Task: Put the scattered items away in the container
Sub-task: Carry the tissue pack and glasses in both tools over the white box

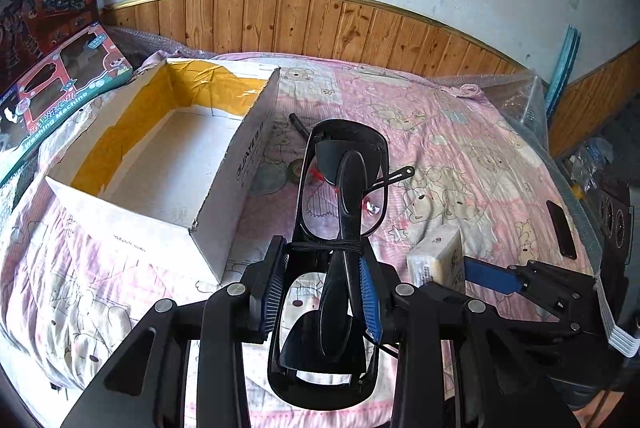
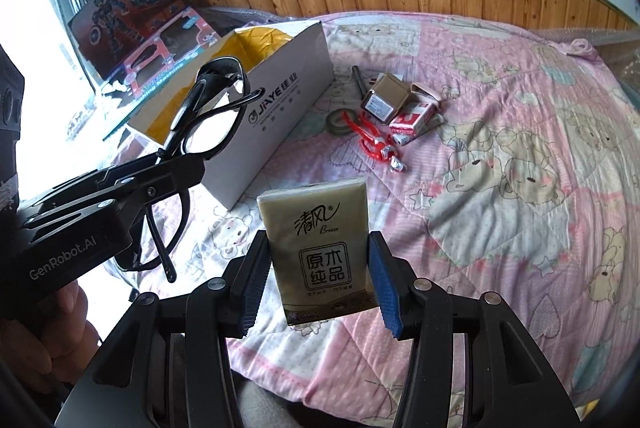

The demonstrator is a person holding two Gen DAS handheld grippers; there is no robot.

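At ten o'clock on the bed stood the white box, its floor bare as far as the view reached, so nothing looked tidied yet. Left tongs were clamped on black glasses aloft beside it; right tongs pinched a tissue pack. Toward one o'clock, a tape roll, red wrapper, pen and two small cartons lay unsorted.
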